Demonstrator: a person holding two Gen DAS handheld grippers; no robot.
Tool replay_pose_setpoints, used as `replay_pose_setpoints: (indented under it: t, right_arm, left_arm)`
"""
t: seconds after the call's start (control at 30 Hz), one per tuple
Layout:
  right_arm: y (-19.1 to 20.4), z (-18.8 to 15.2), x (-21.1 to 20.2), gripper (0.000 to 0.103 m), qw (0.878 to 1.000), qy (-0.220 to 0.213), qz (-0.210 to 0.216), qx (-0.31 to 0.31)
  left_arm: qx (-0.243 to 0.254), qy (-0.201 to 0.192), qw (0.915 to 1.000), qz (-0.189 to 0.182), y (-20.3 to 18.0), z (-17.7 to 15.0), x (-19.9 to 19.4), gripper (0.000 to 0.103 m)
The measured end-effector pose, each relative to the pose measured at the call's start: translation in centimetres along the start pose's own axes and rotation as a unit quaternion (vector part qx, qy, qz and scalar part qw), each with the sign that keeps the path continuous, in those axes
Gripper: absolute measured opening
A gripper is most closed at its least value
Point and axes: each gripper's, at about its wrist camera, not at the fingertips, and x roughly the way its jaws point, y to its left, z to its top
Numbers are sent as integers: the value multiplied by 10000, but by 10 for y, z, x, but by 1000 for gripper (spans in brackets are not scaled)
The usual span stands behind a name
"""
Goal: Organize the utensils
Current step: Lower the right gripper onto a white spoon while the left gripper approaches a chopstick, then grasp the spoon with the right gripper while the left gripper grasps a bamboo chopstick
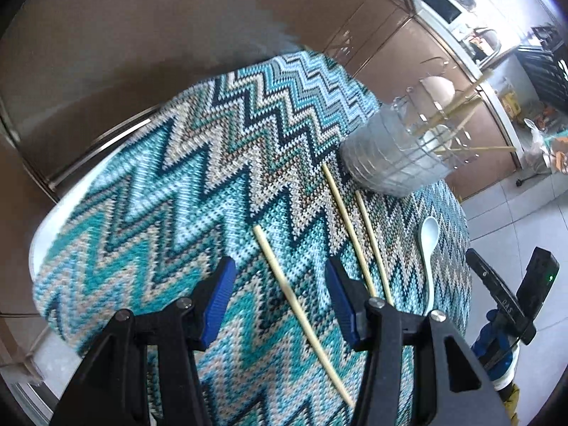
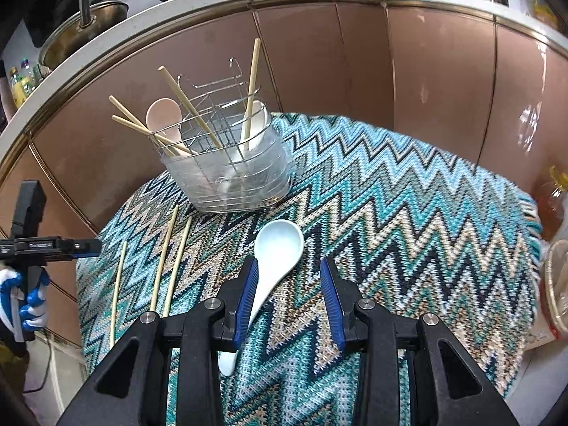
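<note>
A wire utensil caddy [image 2: 230,163] stands on the zigzag cloth and holds several chopsticks and two spoons; it also shows in the left wrist view [image 1: 397,156]. Three loose chopsticks lie on the cloth [image 1: 301,312] [image 1: 349,230] [image 1: 372,245], also in the right wrist view [image 2: 117,291] [image 2: 163,259] [image 2: 177,266]. A pale blue spoon [image 2: 277,248] lies beside them [image 1: 429,248]. My left gripper [image 1: 280,291] is open with one chopstick lying between its fingers. My right gripper [image 2: 289,287] is open over the spoon's handle, left finger [image 2: 248,294] beside it.
The table with the zigzag cloth [image 2: 408,213] stands against brown cabinets [image 2: 355,71]. A counter with a pan [image 2: 81,28] runs behind. Bottles and bags [image 2: 553,206] sit at the right edge. The left gripper and gloved hand [image 2: 28,284] show at left.
</note>
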Motion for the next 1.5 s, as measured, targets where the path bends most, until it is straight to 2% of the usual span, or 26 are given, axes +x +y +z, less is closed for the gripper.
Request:
replay_pose_setpoints:
  t: [0.13,0.27,0.6,0.77,0.93,0.97,1.0,1.1,1.23,1.37,1.5]
  right_arm:
    - [-5,7,18,36,9993,278,222,123]
    - [-10,17,38,36,9979,531,333,191]
    - [-18,40,73,36,9957,830,394,71]
    - [-17,40,80,36,9951,886,440,14]
    - [-11,38,91,19,9935,1028,471,-126]
    - [-11,37,91,11,9933,1046,469,-155]
    - [-10,37,91,8,9932,1052,452,-194]
    - [-2,33,89,7,9935,1014,397,-329]
    - [8,29,76,7,9941,915,279,-508]
    - [11,29,45,7,9958,645,131,-634]
    - [23,31,8,7,9969,208,-28,-756]
  left_arm:
    - [-121,291,9995,4,-4,4,17,40]
    - [-242,513,9983,108,-4,5,32,36]
    - [-308,615,9973,257,-4,14,43,30]
    - [-329,589,9971,361,-3,16,46,19]
    - [-411,576,9966,424,1,16,46,10]
    - [-432,565,9966,414,2,16,45,9]
    - [-457,539,9966,418,4,15,44,9]
    - [-455,417,9970,469,2,11,40,6]
    - [-473,108,9985,236,-1,2,29,5]
    - [-452,-383,9980,-207,-8,-8,3,5]
    - [-221,-946,9944,-406,-26,-12,-37,5]
